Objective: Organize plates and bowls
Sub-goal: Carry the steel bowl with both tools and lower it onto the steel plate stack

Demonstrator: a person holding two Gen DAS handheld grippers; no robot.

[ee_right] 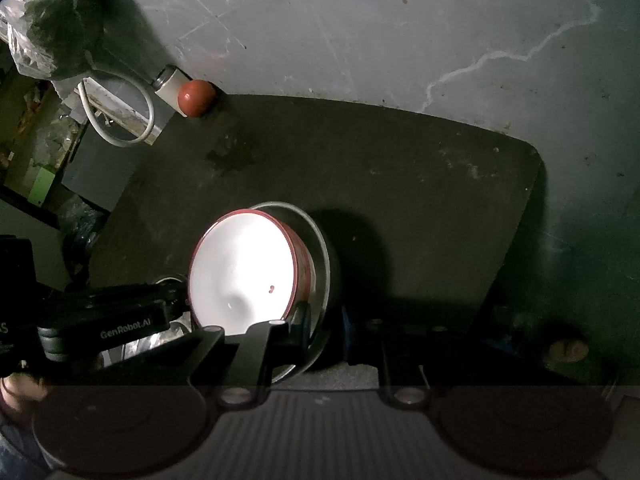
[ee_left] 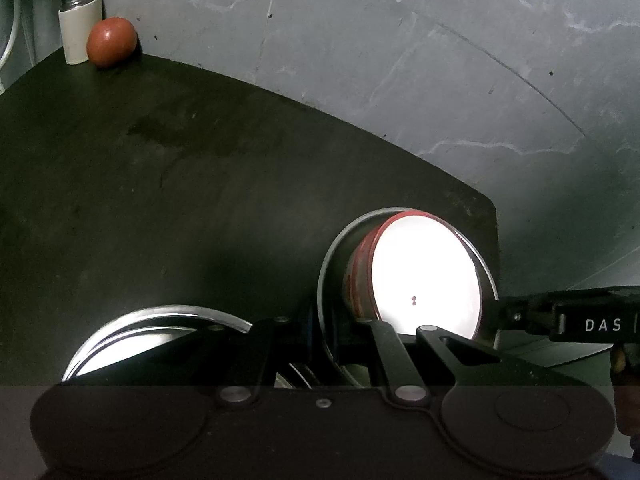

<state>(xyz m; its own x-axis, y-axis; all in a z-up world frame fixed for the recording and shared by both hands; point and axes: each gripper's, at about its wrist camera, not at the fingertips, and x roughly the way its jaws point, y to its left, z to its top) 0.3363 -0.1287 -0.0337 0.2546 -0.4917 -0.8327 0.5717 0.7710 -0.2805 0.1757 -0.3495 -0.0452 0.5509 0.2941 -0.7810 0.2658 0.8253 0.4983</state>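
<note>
The left claw (ee_left: 320,344) is closed hard on the near rim of the steel bowl (ee_left: 332,248), one finger inside the wall and one outside; the right claw (ee_right: 308,328) is likewise pinched shut on that rim at another spot, so the bowl hangs between two narrow grips. It sits over the near right part of the dark tabletop (ee_left: 200,200), tilted so its mouth faces both cameras, and it appears lifted clear of the surface, though its underside is hidden.

Nested inside it is the white bowl with a red rim (ee_left: 424,272), resting loose against the steel wall; neither claw holds it.

Judging by look, the steel is thin, stiff and light, but smooth, so a pinch on the rim could slide or let the bowl swing; the inner bowl looks like ceramic or enamel, heavier and liable to chip, and it supplies most of the load. It could shift or tip out if the tilt grows, so the pair is best kept level and moved slowly. The rim is the only real purchase; two grips well apart, as here, are sounder than one.

Just left of the claws a steel plate (ee_left: 160,320) lies flat; far off at the back corner stand a red ball (ee_left: 112,42) and a white canister (ee_left: 78,32).
</note>
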